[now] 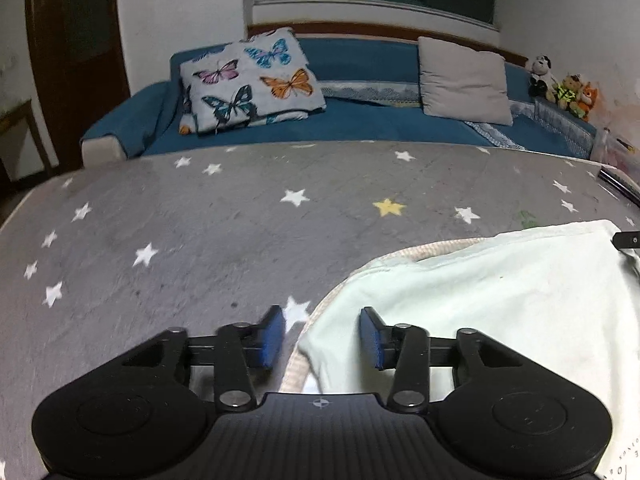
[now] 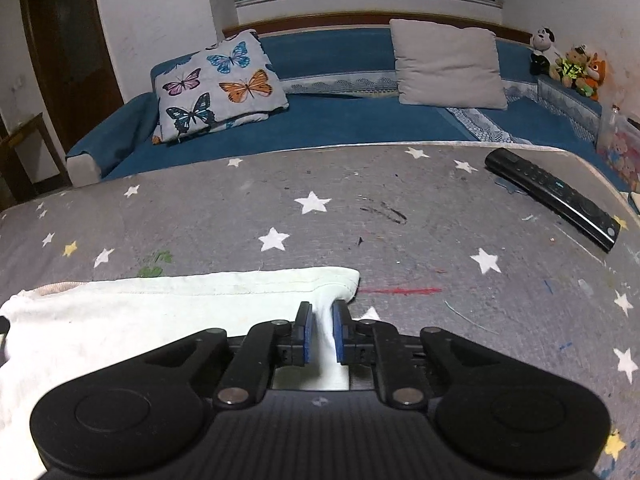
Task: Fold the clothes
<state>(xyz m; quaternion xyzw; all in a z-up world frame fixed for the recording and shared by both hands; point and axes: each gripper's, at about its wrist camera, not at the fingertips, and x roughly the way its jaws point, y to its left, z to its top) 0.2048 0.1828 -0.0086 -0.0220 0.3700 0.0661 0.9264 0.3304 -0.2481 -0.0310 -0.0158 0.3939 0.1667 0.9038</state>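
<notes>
Left wrist view shows the left gripper low over the grey star-printed cover, its blue-padded fingers spread wide with nothing between them — the left pad is over bare cover, the right pad over the pale mint-white garment. That garment lies flat on the cover at the near right of this view, a beige ribbed edge curving along its left border, which runs up through the gap between the pads. From the right wrist view, the right gripper has its pads drawn narrow, pinching a strip of the same garment near its hemmed far right corner — the cloth spreads away to the left. A black remote control rests on the cover well apart, far right. Beyond the cover stands a blue sofa with a butterfly-print cushion, a plain grey cushion and some plush toys at its right end.
</notes>
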